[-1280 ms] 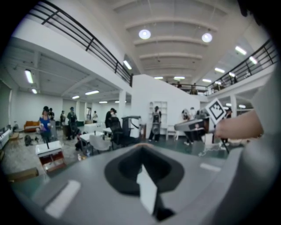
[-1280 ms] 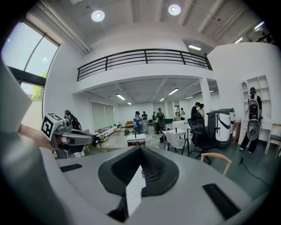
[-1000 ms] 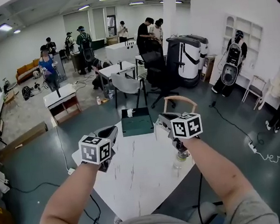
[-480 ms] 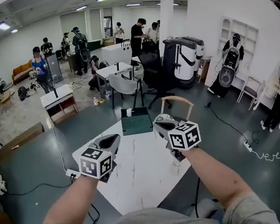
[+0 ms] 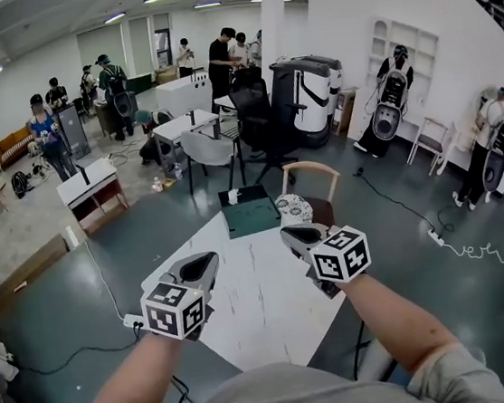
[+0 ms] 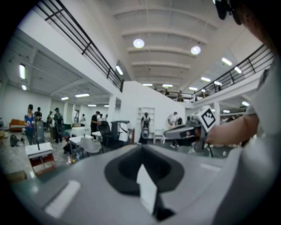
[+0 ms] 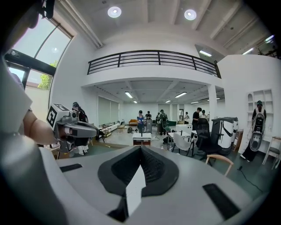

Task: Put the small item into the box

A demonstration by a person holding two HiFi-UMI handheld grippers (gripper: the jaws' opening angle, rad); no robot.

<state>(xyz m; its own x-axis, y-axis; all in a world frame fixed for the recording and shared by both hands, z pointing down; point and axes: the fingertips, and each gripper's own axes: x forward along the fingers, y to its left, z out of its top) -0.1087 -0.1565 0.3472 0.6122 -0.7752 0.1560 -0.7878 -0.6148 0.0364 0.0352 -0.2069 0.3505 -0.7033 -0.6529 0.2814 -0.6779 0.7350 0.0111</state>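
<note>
While the flat dark green box (image 5: 252,219) sits on the white stone worktop (image 5: 266,313), the left gripper (image 5: 198,266) and the right gripper (image 5: 298,235) both hang on the near side of the box, apart from it. Each one's fingers are pressed together with nothing between them. A small white thing (image 5: 233,196) rests at the box's far edge, and I cannot tell if it is inside. If it is not, I think picking it up and dropping it in is all left to do.
</note>
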